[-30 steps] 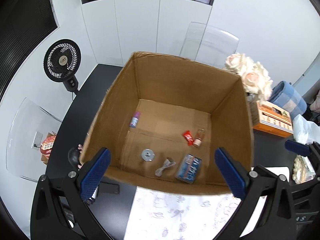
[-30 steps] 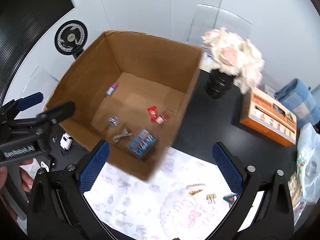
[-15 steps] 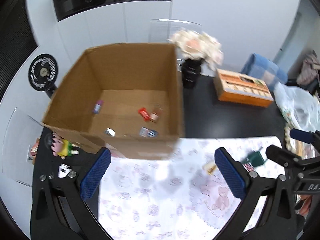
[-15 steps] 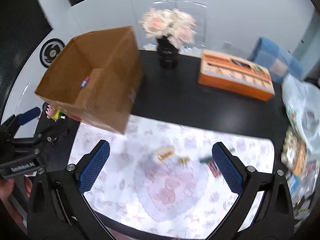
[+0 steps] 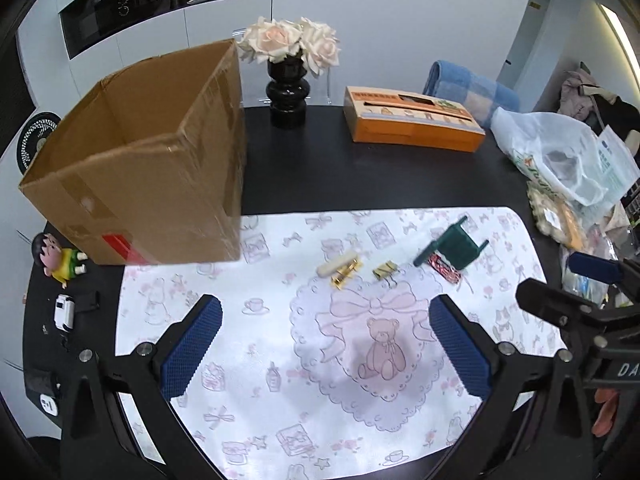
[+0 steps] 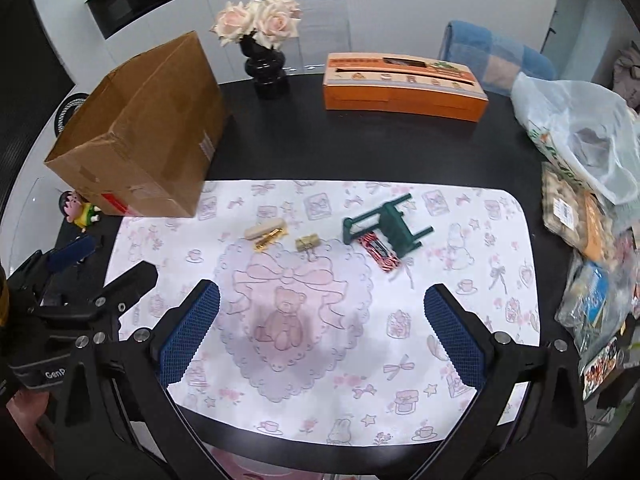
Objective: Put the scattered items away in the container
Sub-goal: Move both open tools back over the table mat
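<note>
Four small items lie mid-frame on the printed mat: green toy chair, red-striped wrapper, binder clip, gold clip. All appear light; the chair looks rigid, best gripped across its frame. The cardboard box stands upper left. Left gripper and right gripper: jaws apart, empty. Only the left view shows the box's inner walls; its floor stays hidden.

Even, bright indoor light is filling both views, coming from above; a strip lamp is glaring at the upper right of the left wrist view. Soft grey shadows are pooling on the patterned mat around the bear print. The cardboard box is smearing slightly at its near corner in the left wrist view. Fisheye distortion is bending the table edge, and black vignetting is closing the corners. The plastic bag is throwing pale sheen.
</note>
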The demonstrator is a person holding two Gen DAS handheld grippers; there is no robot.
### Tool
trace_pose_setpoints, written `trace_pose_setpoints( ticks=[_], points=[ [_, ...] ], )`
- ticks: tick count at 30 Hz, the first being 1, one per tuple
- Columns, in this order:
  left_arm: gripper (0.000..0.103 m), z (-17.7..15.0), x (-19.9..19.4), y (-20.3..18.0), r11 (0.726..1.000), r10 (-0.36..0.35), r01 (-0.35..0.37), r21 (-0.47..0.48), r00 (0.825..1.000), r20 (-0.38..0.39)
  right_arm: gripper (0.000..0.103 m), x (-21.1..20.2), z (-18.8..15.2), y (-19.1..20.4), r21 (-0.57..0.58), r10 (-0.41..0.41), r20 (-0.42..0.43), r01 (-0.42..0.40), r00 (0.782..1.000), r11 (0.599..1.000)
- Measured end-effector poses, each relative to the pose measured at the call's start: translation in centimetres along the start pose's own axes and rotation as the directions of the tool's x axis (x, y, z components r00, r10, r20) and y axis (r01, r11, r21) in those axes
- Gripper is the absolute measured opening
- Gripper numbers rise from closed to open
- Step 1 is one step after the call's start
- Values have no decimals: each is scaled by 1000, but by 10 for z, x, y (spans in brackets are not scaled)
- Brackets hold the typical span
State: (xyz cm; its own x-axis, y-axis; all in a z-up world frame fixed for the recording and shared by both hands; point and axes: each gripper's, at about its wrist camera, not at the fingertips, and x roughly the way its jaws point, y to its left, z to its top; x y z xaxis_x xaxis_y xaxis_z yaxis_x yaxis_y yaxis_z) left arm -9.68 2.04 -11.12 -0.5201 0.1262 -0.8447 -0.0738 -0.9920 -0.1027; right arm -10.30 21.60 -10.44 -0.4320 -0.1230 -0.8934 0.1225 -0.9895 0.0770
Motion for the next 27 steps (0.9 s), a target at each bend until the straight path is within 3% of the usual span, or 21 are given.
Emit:
trace_pose_setpoints(
  ticks=[6, 14, 27],
  points=[
    [103, -26, 18, -11, 999, 44, -44, 27, 999, 14, 103, 16, -33, -11, 43, -65, 36, 63, 997, 997],
    [103, -59, 38, -3, 1000, 24, -24, 5, 999, 26, 103, 24, -73, -12, 49, -97, 87, 93, 991, 994],
    [103, -83, 32, 3, 1000, 18, -17, -17, 998, 60, 103, 20, -94, 6, 5, -140, 127, 141, 982, 990]
  ],
)
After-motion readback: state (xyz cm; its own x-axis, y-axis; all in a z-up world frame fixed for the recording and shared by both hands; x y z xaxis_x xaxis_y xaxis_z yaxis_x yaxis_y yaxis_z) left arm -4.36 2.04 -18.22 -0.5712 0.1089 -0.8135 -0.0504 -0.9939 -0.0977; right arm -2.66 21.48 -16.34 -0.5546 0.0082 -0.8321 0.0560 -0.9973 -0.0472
